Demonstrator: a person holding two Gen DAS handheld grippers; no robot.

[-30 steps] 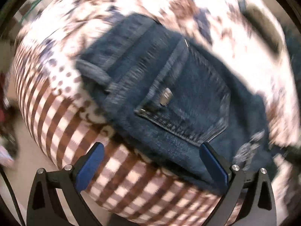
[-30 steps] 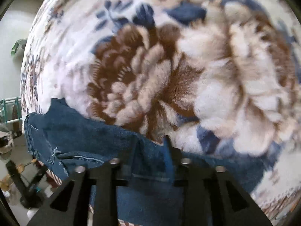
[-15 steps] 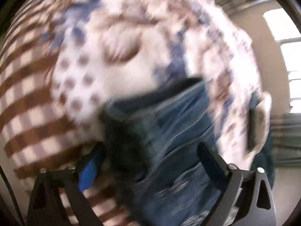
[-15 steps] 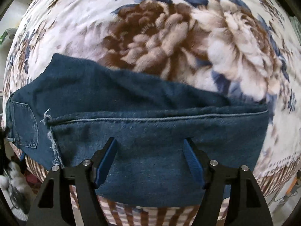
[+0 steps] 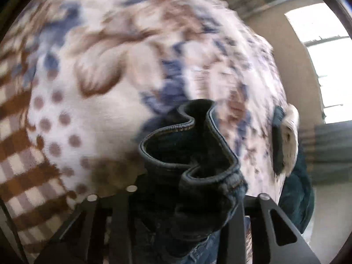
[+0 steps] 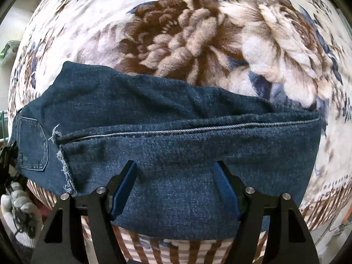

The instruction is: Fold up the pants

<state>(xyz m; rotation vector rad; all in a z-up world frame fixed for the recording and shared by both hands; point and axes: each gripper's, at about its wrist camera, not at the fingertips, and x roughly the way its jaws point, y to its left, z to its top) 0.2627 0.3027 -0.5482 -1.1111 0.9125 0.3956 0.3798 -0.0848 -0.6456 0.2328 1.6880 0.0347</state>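
Dark blue jeans [image 6: 176, 136] lie folded lengthwise across a floral blanket [image 6: 198, 33], with a back pocket [image 6: 33, 143] at the left end. My right gripper [image 6: 176, 176] is open just above the denim, its blue pads [image 6: 123, 187] spread wide and holding nothing. My left gripper [image 5: 187, 187] is shut on a bunched, wavy edge of the jeans [image 5: 187, 154]; the fingertips are hidden by the cloth.
The blanket has a brown checked border [image 5: 26, 165] at its near edge. A dark garment with a white lining [image 5: 288, 140] lies at the blanket's far right. A white-gloved hand [image 6: 19, 215] shows at lower left. A window [image 5: 325, 66] and wall stand beyond.
My left gripper has moved in and closed on the jeans' waist edge. My right gripper has let go of the denim, opened and drawn back slightly.
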